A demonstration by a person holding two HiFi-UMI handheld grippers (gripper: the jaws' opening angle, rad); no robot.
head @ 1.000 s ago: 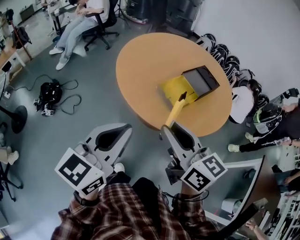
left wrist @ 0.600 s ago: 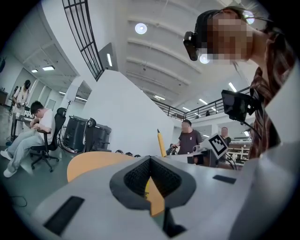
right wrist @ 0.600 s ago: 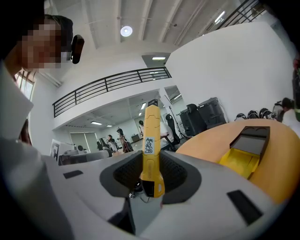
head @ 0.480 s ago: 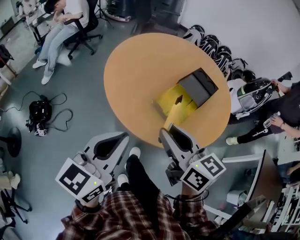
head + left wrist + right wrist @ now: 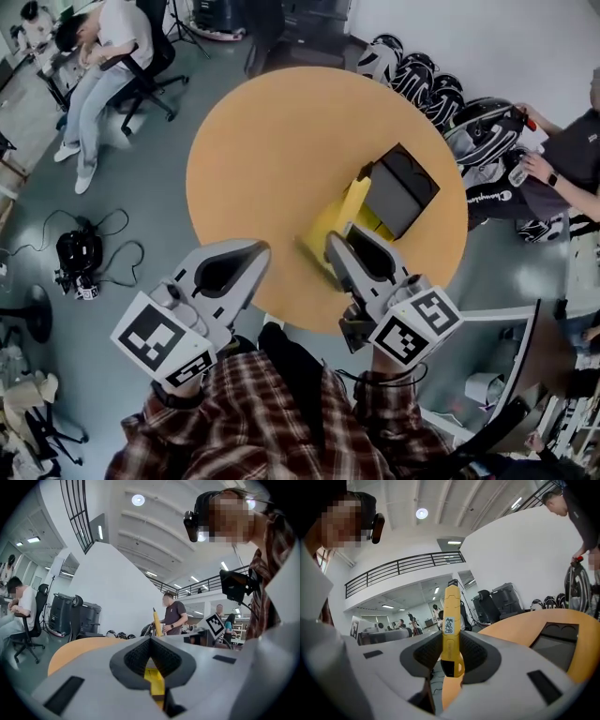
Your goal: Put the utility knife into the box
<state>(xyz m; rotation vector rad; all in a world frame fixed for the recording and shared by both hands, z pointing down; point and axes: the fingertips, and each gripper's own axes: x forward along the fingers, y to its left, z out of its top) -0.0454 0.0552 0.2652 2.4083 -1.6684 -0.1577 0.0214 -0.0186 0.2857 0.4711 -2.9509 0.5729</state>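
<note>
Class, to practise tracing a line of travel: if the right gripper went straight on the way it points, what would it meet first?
Probably the box, at its near corner: the utility knife held in the right gripper points there. Its height above the table is unclear.

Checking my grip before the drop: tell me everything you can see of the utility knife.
Long, slim, yellow utility knife, plastic-looking, with a white handwritten label and a dark section near its rear end. The right hand-held gripper clamps that end, so the body sticks out past the jaws. In the head view its dark tip points toward the open box.
</note>
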